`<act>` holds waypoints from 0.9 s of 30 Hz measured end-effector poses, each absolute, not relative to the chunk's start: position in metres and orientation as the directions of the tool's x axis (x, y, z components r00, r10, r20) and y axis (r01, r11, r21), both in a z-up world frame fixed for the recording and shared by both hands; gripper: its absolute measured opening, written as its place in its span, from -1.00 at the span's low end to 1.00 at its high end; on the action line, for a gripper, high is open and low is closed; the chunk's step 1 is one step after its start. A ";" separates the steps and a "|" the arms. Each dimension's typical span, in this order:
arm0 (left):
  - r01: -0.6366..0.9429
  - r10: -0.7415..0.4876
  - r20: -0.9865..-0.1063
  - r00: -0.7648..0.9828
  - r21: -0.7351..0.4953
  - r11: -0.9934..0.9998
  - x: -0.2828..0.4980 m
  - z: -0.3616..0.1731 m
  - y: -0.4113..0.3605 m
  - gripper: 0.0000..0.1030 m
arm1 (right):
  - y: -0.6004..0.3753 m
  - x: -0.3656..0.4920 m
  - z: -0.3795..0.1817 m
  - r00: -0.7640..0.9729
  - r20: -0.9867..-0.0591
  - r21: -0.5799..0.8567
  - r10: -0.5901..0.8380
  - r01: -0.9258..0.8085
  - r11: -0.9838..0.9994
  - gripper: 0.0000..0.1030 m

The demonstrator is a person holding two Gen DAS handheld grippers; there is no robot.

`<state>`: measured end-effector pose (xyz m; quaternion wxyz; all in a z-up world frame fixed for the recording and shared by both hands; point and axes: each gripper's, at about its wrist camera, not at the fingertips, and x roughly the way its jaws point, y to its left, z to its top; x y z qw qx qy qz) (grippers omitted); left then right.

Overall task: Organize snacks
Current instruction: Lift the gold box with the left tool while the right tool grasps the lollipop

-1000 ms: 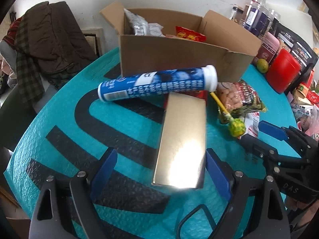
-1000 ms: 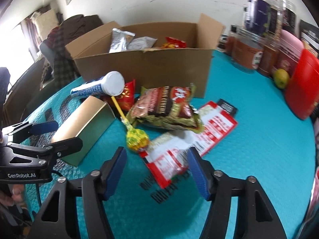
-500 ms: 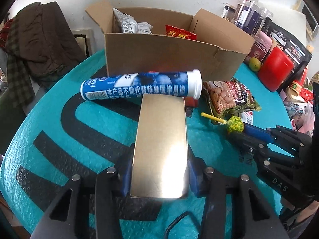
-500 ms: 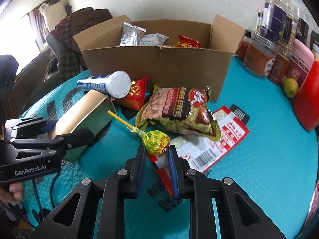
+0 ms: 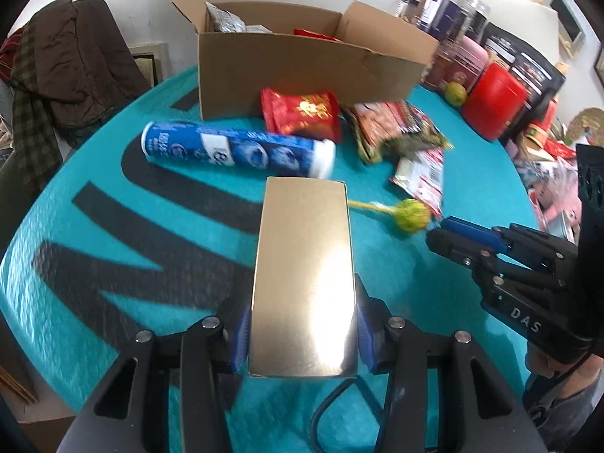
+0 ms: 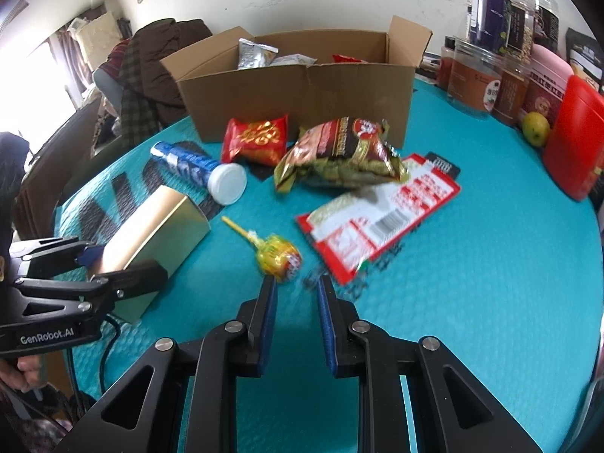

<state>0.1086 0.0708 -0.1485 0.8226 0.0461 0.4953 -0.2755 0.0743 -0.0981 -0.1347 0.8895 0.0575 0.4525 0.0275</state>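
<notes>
My left gripper [image 5: 302, 336] is shut on a shiny gold box [image 5: 302, 283], its blue pads pressing both long sides near the box's close end. My right gripper [image 6: 295, 283] is shut on the yellow-green lollipop [image 6: 277, 258], pinching the head only at the very tips, off towards the left finger; its stick points away to the left. Behind stands an open cardboard box [image 5: 302, 71] holding a few packets. A blue tube [image 5: 234, 151], a red packet [image 5: 302, 113], a peanut bag [image 6: 347, 147] and a flat red-and-white packet [image 6: 385, 211] lie on the teal mat [image 6: 472, 302].
Jars [image 6: 475, 75], a red canister [image 6: 573, 132] and a green fruit [image 6: 535, 128] line the right edge. Dark clothes hang over a chair [image 5: 75, 68] at the left. A hand [image 6: 26, 370] holds the left gripper's handle.
Both jaws closed, the left on the gold box and the right at the lollipop's head. The gold box came back clear of the tube, and the lollipop came off the red-and-white packet.
</notes>
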 end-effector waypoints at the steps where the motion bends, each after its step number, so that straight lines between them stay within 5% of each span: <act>1: 0.500 -0.407 -0.840 0.357 -0.196 0.843 0.104 -0.148 0.072 -0.13 | -0.097 0.072 -0.134 0.590 -0.801 0.127 0.102 0.001 0.992 -0.58; 5: 0.491 -0.403 -0.839 0.364 -0.195 0.849 0.098 -0.148 0.076 -0.13 | -0.092 0.072 -0.133 0.595 -0.799 0.102 0.082 -0.001 0.995 -0.51; 8: 0.483 -0.394 -0.840 0.373 -0.187 0.856 0.099 -0.148 0.078 -0.13 | -0.091 0.076 -0.132 0.602 -0.793 0.110 0.094 -0.010 0.994 -0.14; 27: 0.476 -0.309 -0.847 0.432 -0.077 0.876 0.119 -0.155 0.053 -0.09 | -0.084 0.108 -0.144 0.603 -0.792 0.053 0.095 -0.087 0.995 -0.23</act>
